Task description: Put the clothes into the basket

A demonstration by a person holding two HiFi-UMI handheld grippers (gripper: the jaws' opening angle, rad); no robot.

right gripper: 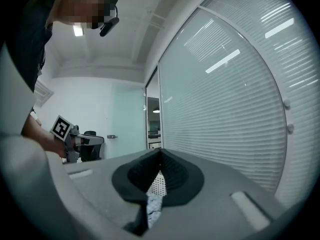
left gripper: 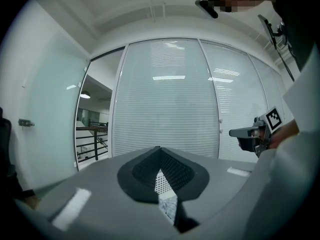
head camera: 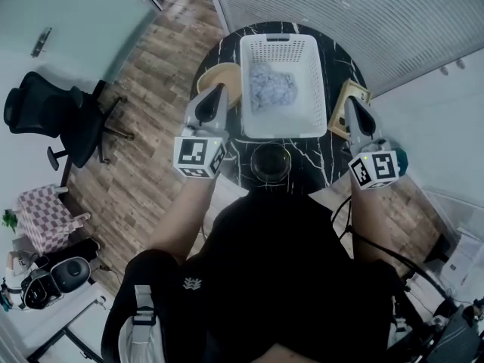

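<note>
risking a clipped rim: swinging inward carelessly and shoving the basket (head camera: pixel 283 127) across the bench (head camera: pixel 318 157) toward the dark bowl (head camera: pixel 271 162) at lower centre. finding the clothes (head camera: pixel 271 86) bunched inside the basket at upper centre, pale blue-grey, mottled, nothing trailing over the wall. holding left gripper (head camera: pixel 219 91) and right gripper (head camera: pixel 350 102) pinched shut on nothing, flanking the basket.

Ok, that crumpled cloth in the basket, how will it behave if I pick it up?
The cloth lies bunched in soft folds, so it will probably hang floppy and drape when lifted. It looks thin and likely light. A pinch may raise only one fold, with the rest trailing against the basket wall.
</note>
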